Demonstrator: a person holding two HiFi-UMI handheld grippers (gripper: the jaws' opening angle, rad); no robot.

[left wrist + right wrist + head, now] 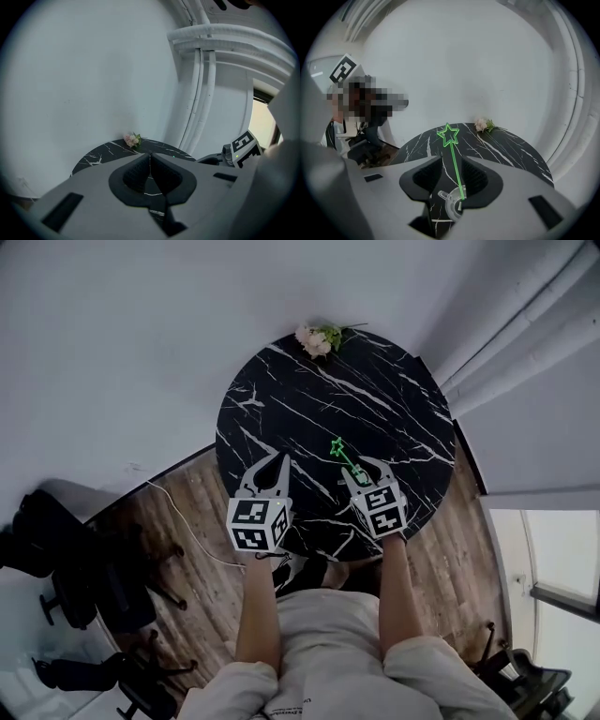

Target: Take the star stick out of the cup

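While the right gripper [451, 160] hangs over the near part of the tabletop [511, 150], its jaws stand wide apart and grip nothing. And look what's in the gap: the star stick [455, 164], bright green, runs right up between the two pads. It leans closer to the right-hand pad than the left, though whether it actually brushes that pad is too close to call. Its star head pokes out just past the jaw tips.

Follow the stick down and there's the cup [449, 202], small and clear with a little handle, sitting low between the bases of the jaws. The stick's lower end stands inside it, and it's the only thing in the cup.

Over on the other side, the left gripper [150, 155] is clenched, jaw tips meeting with nothing between them, held beside the right one above the near rim.

Far across the black marbled tabletop, a small bunch of pale flowers [482, 124] lies at the back edge, well apart from the cup.
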